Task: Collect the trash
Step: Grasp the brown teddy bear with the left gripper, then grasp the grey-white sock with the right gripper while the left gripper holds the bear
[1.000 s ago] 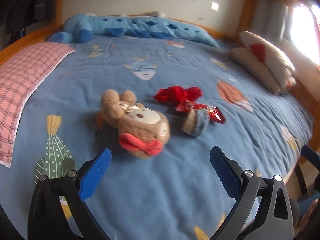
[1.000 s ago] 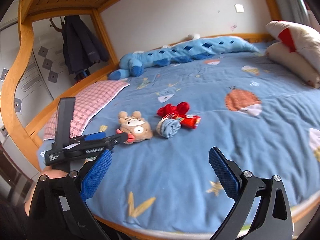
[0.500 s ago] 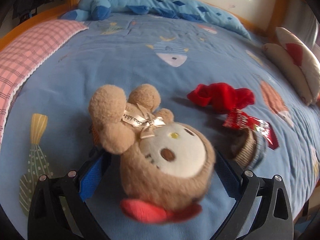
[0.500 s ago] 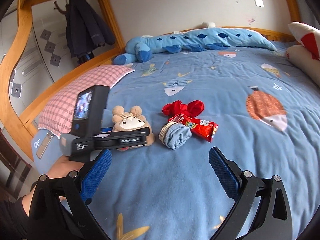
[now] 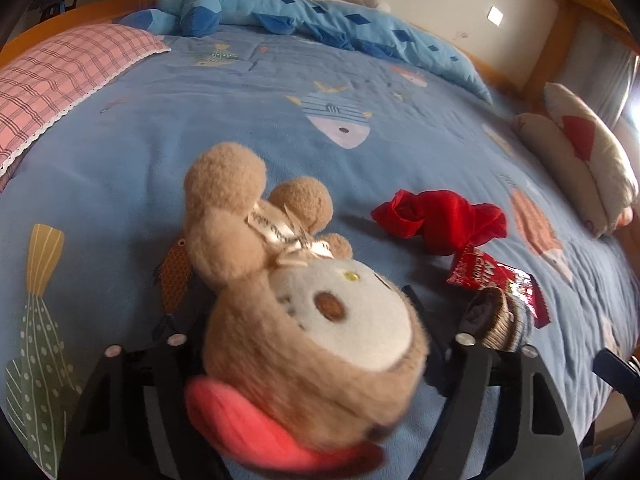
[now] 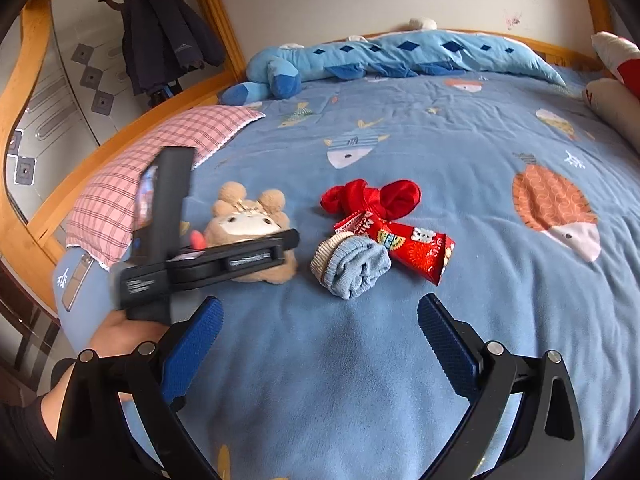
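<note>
A brown plush toy (image 5: 304,320) with a pink mouth fills the left wrist view, held between the jaws of my left gripper (image 5: 312,344), which is shut on it; the blue pads are hidden behind the plush. The right wrist view shows the left gripper (image 6: 256,256) across the plush (image 6: 248,224). A red snack wrapper (image 6: 412,244) lies on the blue bedspread (image 6: 440,152), beside a rolled blue sock (image 6: 352,268) and a red cloth (image 6: 372,196). My right gripper (image 6: 320,336) is open and empty, short of the sock.
A pink checked pillow (image 6: 160,160) lies at the left. A long blue plush (image 6: 400,56) lies along the far wall. Cream and red cushions (image 5: 580,160) sit at the right. A wooden bed frame (image 6: 32,160) rims the bed, and a dark coat (image 6: 160,28) hangs beyond.
My left gripper has advanced onto the plush toy and closed on it. My right gripper has moved closer to the sock and wrapper and stays open.
</note>
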Motion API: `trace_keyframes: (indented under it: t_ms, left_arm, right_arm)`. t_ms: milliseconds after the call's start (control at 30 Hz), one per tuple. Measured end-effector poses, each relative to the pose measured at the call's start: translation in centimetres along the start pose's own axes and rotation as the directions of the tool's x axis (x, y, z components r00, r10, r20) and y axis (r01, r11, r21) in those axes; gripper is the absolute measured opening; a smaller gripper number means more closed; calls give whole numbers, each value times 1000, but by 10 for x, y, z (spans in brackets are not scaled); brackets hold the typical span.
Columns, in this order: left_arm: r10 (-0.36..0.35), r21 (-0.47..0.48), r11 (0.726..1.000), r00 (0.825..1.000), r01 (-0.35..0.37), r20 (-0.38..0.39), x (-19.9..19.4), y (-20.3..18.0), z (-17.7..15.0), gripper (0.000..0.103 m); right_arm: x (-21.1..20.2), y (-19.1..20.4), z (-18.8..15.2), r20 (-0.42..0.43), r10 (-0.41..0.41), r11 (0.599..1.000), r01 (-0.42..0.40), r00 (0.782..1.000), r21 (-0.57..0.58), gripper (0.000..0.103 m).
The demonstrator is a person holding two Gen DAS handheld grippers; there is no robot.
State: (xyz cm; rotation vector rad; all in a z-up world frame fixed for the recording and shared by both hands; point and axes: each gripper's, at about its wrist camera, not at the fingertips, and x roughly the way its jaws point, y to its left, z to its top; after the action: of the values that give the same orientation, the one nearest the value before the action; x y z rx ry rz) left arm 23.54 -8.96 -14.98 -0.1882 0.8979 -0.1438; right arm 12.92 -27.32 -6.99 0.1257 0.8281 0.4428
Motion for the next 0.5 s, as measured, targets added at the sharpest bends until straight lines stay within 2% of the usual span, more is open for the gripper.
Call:
trace_keyframes:
  t_ms: [233,500]
  left_arm:
    - [-68,6,998,996,67,58,-26,14,-2,72]
    - [-138,19,990,982,137,131,-59,30,-7,72]
  right_arm:
    - [21,1,3,-31,-13,1000,14,999,27,93]
    - [53,-2,9,-79,-16,997,22,997,76,92]
